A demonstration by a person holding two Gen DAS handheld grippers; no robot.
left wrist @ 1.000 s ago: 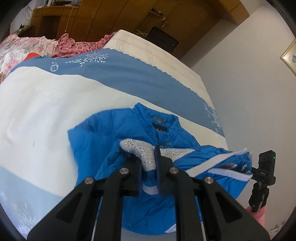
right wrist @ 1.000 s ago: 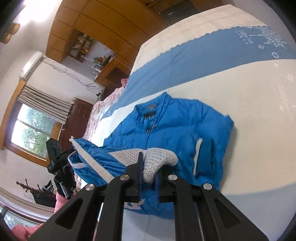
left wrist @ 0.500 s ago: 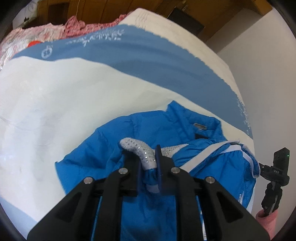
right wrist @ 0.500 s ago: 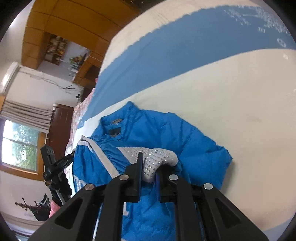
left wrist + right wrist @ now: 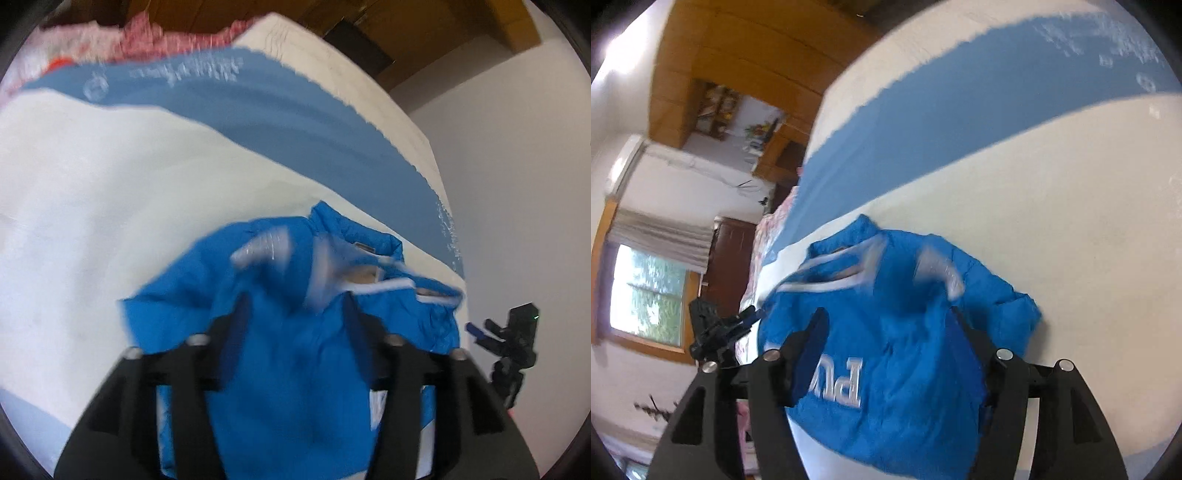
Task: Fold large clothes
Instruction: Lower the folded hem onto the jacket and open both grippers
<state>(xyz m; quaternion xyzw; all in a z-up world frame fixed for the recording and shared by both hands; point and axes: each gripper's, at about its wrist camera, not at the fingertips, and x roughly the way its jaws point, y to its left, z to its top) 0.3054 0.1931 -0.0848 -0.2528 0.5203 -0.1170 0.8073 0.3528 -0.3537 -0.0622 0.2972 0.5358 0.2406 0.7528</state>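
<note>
A bright blue padded jacket (image 5: pixel 295 350) with white trim lies folded over on the white and blue bedspread (image 5: pixel 110 221). In the right wrist view the jacket (image 5: pixel 894 350) shows white lettering on its upper layer. My left gripper (image 5: pixel 295 317) is open, its fingers spread wide above the jacket, holding nothing. My right gripper (image 5: pixel 890 321) is open too, fingers wide apart over the jacket. The silver studded part of the jacket (image 5: pixel 266 247) lies loose beyond the fingers. Both views are blurred by motion.
The bed's right edge meets a white wall (image 5: pixel 517 184). A black tripod-mounted device (image 5: pixel 513 343) stands beside the bed. Pink patterned clothes (image 5: pixel 147 33) lie at the far end. Wooden cabinets (image 5: pixel 738 55) and a window (image 5: pixel 646 295) are behind.
Both grippers have opened and let go of the studded part of the jacket. The folded-over half now lies on the jacket's body, and the views have moved forward over it.
</note>
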